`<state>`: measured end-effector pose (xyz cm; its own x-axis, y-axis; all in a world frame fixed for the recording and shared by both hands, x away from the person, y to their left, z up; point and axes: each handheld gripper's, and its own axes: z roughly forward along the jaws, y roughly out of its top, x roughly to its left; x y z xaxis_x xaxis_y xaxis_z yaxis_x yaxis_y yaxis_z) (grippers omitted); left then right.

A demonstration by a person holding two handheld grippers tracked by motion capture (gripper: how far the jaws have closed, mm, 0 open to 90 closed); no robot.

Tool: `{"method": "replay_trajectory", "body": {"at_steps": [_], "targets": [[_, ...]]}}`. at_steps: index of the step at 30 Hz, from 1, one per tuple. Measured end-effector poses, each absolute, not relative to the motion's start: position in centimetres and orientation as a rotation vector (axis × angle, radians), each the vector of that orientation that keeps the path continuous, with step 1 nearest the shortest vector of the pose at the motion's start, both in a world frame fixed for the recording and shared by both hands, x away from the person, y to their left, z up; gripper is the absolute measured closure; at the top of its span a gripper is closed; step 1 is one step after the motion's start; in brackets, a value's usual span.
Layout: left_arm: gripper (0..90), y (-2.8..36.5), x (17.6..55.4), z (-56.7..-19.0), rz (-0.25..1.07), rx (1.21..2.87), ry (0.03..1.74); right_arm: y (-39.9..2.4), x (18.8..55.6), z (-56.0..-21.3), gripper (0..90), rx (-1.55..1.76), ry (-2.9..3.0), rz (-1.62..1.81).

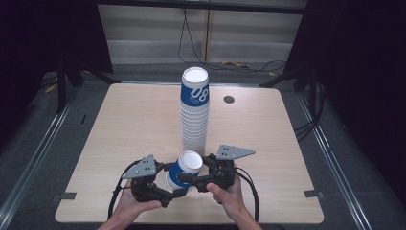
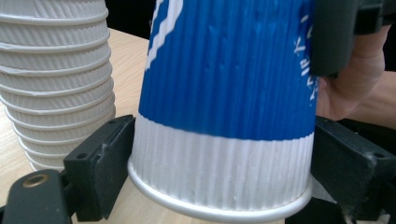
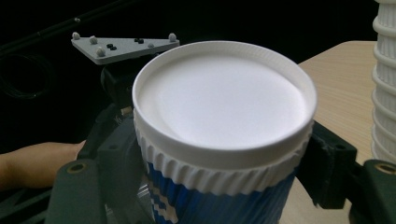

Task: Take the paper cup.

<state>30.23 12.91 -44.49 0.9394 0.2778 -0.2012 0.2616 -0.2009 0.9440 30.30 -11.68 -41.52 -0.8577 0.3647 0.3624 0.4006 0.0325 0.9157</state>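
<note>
High view: blue-white cup (image 1: 184, 168), upside down at near tabletop (image 1: 119, 124) edge, right gripper (image 1: 197, 178) fingers clamped on it; left gripper (image 1: 178, 190) fingers apart astride its rim; cup stack (image 1: 194, 112) beyond.

A blue-and-white cup (image 2: 224, 107) stood between the left gripper's (image 2: 219, 168) jaws. A stack (image 2: 56, 79) rose beside it, left.

Held cup (image 1: 185, 170): ribbed, showing blue with a white band and white base. Cup stack (image 1: 195, 115), at 12 o'clock: showing white ribs, top cup (image 1: 195, 88) blue with white numerals. Table (image 1: 119, 124): showing pale woodgrain.
</note>
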Motion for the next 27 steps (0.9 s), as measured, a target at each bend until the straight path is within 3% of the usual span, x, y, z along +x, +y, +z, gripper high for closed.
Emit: {"method": "replay_trajectory", "body": {"at_steps": [23, 27], "targets": [[15.7, 12.97, 30.05, -44.41, 0.047, 1.812, 0.369, -11.66, 30.26, -41.38, 25.0, -0.797, -2.212, -2.014], [16.3, 13.07, 29.99, -44.38, 0.048, 1.819, 0.38, -11.4, 30.23, -41.32, 16.6, -0.798, -2.233, -2.004]]}}
